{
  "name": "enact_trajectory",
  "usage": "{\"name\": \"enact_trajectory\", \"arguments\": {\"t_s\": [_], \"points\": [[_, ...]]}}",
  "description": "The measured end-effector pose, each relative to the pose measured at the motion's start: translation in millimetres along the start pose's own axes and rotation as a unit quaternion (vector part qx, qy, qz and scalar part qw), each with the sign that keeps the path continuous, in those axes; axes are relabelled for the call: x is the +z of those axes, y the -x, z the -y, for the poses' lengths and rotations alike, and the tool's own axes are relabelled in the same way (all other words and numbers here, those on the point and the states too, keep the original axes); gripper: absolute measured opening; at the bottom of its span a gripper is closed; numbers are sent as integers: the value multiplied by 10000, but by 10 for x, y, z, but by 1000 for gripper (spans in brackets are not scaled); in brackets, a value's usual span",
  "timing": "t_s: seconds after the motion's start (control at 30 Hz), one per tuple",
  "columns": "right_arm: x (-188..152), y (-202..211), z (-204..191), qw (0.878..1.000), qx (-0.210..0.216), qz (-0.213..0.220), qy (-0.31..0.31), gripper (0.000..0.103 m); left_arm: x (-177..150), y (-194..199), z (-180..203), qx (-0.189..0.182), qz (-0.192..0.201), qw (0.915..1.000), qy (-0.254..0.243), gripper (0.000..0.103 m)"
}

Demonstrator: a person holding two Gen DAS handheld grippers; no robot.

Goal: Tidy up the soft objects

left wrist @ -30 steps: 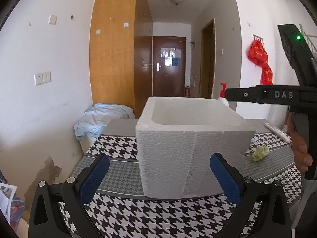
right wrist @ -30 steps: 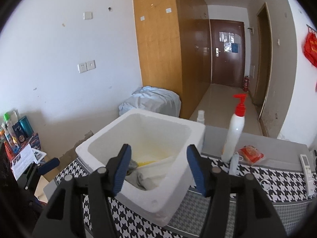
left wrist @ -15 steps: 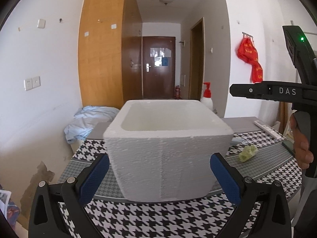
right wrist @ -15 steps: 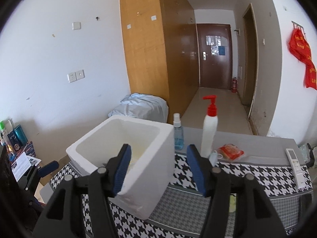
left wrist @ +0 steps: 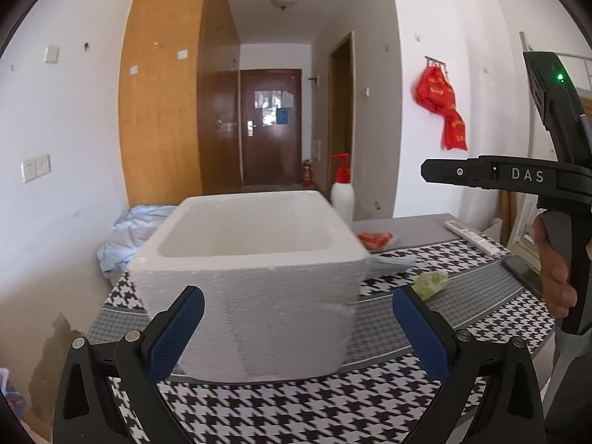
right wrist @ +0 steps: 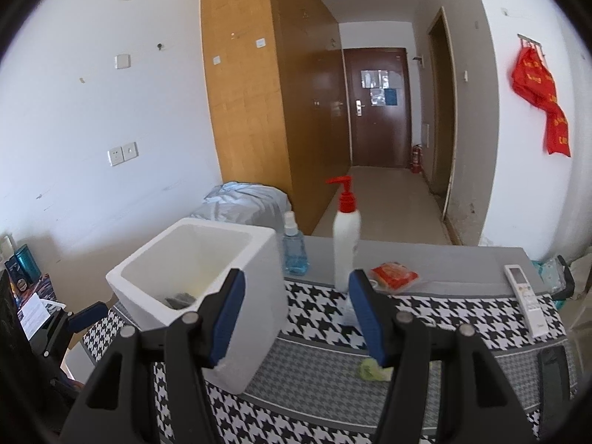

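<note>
A white foam box point(left wrist: 251, 277) stands on the houndstooth table cloth directly ahead of my left gripper point(left wrist: 298, 333), which is open and empty. In the right wrist view the box point(right wrist: 192, 270) is at the left, with a dark grey cloth point(right wrist: 181, 300) on its floor. My right gripper point(right wrist: 296, 318) is open with nothing between its pads, beside the box's right wall. A small green soft lump point(right wrist: 372, 368) lies on the cloth just under its right finger. The lump point(left wrist: 431, 281) also shows to the right of the box in the left wrist view.
A white pump bottle point(right wrist: 346, 244) with a red top, a blue spray bottle point(right wrist: 294, 248) and a red packet point(right wrist: 394, 275) stand behind the box. A remote point(right wrist: 525, 292) and a dark phone point(right wrist: 551, 366) lie at the right. A hand point(left wrist: 555, 266) holds the right gripper.
Both views have swung to the right, so the box sits further left. The right gripper has left the box's opening and now faces the pump bottle and the green lump.
</note>
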State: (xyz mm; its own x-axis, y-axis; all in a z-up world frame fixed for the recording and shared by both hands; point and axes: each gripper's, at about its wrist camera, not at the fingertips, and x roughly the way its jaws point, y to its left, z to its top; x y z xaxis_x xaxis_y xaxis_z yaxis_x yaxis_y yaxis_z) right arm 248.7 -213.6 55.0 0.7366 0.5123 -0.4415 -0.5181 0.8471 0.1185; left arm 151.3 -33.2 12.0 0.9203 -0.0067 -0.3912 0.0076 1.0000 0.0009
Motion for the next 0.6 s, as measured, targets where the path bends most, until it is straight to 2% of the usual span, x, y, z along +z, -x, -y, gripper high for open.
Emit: {"name": "enact_trajectory", "arguments": {"t_s": [0.17, 0.27, 0.6], "points": [[-61, 120, 142, 9998, -152, 50, -127, 63, 67, -29, 192, -171, 17, 9998, -126, 102], [-93, 217, 227, 9994, -249, 133, -186, 72, 96, -50, 292, -290, 8, 9994, -161, 102], [-210, 407, 464, 9977, -587, 164, -288, 73, 125, -121, 625, -550, -39, 9983, -206, 102]]}}
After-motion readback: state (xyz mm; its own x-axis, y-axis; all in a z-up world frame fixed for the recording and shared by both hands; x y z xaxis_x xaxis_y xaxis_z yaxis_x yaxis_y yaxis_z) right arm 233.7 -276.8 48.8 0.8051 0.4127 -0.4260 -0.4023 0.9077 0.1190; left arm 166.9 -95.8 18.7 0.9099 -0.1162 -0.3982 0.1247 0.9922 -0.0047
